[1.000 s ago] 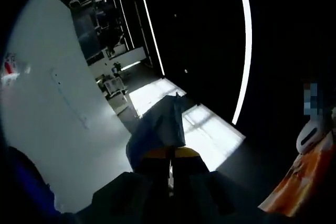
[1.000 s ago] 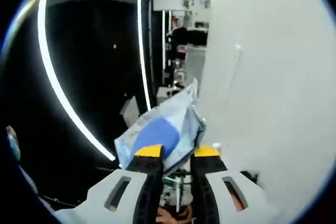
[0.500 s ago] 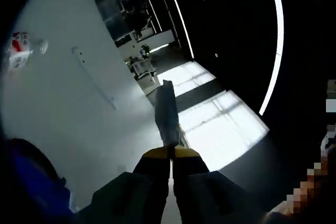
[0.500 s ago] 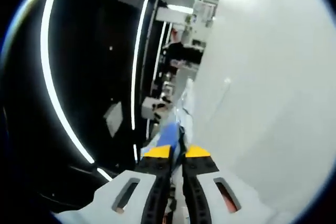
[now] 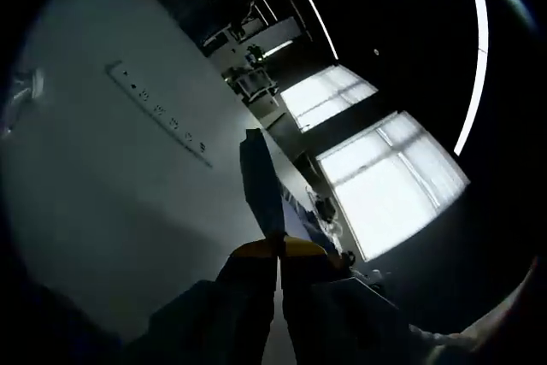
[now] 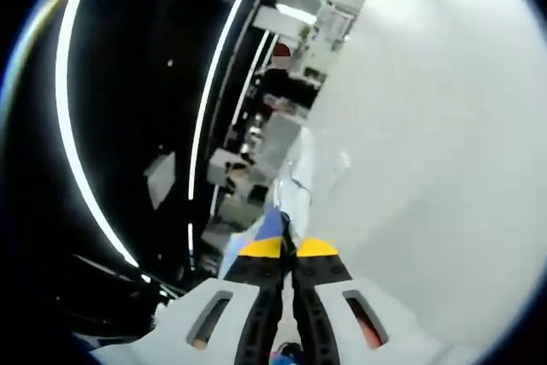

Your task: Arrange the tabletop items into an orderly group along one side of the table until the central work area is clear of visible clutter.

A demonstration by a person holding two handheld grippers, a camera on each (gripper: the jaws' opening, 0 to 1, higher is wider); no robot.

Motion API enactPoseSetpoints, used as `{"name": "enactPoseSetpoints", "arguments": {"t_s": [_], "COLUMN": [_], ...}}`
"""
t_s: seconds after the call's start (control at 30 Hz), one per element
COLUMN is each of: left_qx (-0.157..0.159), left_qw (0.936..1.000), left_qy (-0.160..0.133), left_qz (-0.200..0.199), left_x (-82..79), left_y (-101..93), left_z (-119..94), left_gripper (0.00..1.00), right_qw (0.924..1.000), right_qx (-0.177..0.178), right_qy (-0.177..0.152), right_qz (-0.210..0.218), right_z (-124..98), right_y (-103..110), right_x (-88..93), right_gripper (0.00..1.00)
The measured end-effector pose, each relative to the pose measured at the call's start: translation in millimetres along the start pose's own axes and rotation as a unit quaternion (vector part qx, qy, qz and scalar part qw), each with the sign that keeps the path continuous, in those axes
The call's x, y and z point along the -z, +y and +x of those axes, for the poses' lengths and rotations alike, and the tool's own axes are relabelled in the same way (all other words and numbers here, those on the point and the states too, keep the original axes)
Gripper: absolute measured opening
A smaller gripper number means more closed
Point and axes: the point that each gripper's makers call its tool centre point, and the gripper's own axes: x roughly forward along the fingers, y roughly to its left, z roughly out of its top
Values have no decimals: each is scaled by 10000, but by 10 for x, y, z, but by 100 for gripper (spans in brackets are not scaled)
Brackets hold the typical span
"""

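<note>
We see left hand-held gripper [image 5: 278, 250] clamped on blue packet [image 5: 259, 185]; long axis runs straight ahead of jaws. Right hand-held gripper [image 6: 289, 250] pinches blue-white pouch [image 6: 275, 221] (edge-on).

each view looks forward along its own jaws, rolled hard sideways, close over the white table [image 5: 102, 211] [image 6: 444, 168]. both share that tabletop and the dark room with light strips [image 5: 474, 57] [image 6: 73, 126].
</note>
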Motion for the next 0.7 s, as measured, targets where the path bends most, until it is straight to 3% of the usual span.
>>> {"name": "enactPoseSetpoints", "arguments": {"t_s": [0.27,0.7], "left_qx": [-457,-803], "left_qw": [9977,9944], "left_qy": [478,684], "left_qz": [150,64], "left_x": [133,196], "left_y": [374,680], "left_z": [309,444], "left_gripper": [0,0], "right_qw": [9982,9958], "right_qx": [545,794], "right_qy": [233,453], "right_qz": [88,107], "right_z": [160,334], "right_y": [-500,-801], "right_x": [49,112], "right_gripper": [0,0]}}
